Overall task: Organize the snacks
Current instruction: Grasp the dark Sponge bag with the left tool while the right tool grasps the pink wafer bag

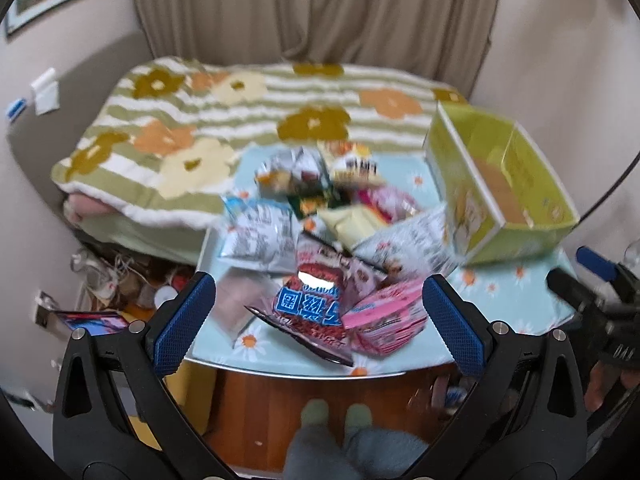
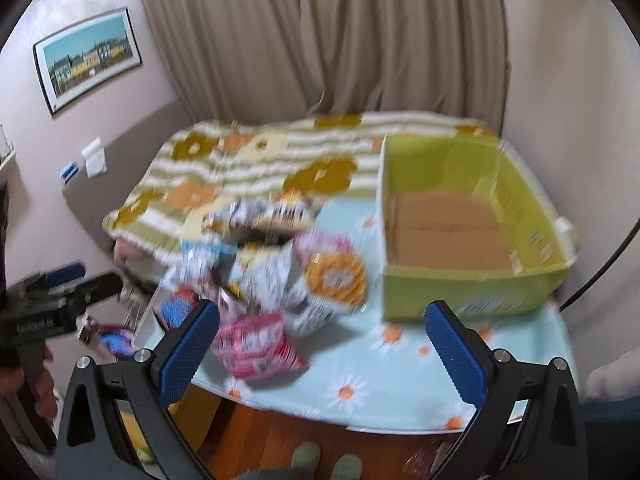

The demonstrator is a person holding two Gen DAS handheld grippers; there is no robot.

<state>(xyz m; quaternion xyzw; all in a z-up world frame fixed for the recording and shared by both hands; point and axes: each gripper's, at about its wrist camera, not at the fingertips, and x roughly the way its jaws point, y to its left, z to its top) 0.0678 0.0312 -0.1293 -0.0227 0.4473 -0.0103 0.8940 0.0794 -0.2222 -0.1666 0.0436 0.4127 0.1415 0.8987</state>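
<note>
I have my left gripper (image 1: 320,312) spread wide and empty over the blurred heap of crinkly foil snack packets (image 1: 320,240), which lies between and just beyond its jaws. My right gripper (image 2: 320,344) gapes too, with the open lime-green cardboard box (image 2: 464,224) beyond its right jaw.

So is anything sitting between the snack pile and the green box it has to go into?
Nothing visible. Between the snack pile and the green box lies only bare floral tablecloth. The box is open-topped and looks empty. Both grippers hang back with jaws open.
</note>
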